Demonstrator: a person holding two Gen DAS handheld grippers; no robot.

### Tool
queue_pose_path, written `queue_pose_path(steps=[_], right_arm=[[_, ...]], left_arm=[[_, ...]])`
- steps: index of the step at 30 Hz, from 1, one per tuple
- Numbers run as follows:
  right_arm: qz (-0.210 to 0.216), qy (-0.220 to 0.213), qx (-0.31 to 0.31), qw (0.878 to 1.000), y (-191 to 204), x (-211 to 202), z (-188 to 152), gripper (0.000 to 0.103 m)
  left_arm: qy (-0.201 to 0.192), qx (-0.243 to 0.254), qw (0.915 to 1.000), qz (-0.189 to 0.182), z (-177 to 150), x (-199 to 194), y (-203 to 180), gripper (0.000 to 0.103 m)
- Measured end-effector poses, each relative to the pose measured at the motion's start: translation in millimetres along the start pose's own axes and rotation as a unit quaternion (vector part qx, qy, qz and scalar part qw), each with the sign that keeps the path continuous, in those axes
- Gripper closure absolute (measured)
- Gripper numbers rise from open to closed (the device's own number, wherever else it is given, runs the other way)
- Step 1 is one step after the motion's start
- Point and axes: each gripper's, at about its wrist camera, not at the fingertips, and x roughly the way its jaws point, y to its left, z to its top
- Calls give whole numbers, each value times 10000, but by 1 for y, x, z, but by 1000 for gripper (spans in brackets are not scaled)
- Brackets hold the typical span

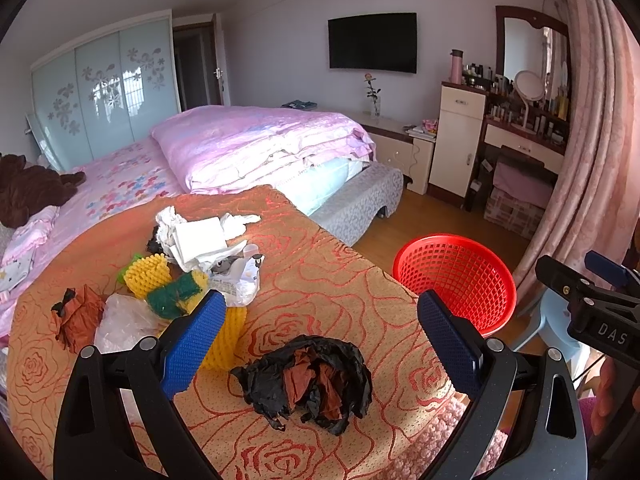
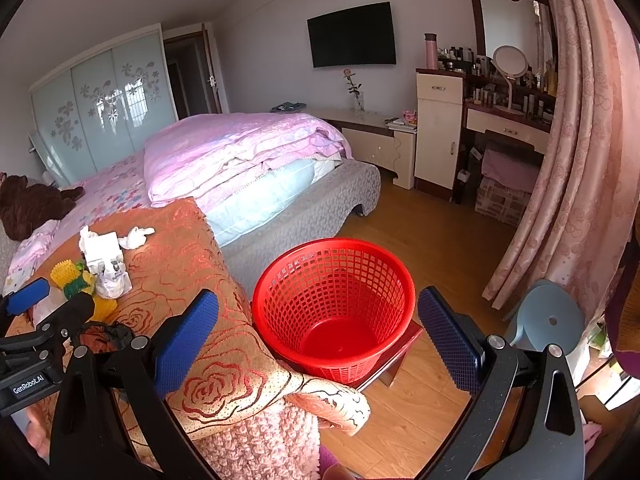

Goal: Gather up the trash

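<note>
Left gripper (image 1: 318, 328): jaws spread, crumpled black-and-rust plastic bag wad (image 1: 308, 380) between them.
Wad: light, soft, springy; pinch across middle.
Right gripper (image 2: 318, 326): jaws spread around red mesh plastic basket (image 2: 334, 304).

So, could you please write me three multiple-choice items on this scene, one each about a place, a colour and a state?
1. Where does the basket stand?
A. On the bed
B. On a low stand beside the orange cover
C. On the blue stool

2. What colour is the basket?
A. Red
B. Green
C. White

3. How are the left tongs?
A. Shut on the black bag
B. Shut on nothing
C. Open above the black bag

Answers: 1 B, it stands on a reddish stand at the cover's edge. 2 A, its mesh is red. 3 C, the pads are wide apart with the bag lying between them.
</note>
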Motion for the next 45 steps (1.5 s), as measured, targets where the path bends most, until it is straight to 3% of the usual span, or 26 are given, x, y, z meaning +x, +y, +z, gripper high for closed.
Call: queue_pose_path(steps=[20, 28, 33, 45], right_arm=[[21, 40, -33, 10000, 1, 1, -4, 6], [149, 229, -97, 9996, 4, 8, -8, 6], [230, 298, -184, 9991, 7, 11, -9, 6], [673, 458, -622, 9947, 29, 13, -15, 6]], left_arm=[[-34, -88, 10000, 9, 2, -4, 6, 10], [-365, -807, 9952, 407, 20, -30, 88, 10], [-295, -1306, 9889, 649, 10, -35, 138, 10], [403, -1448, 9869, 577, -33, 8, 159, 12]])
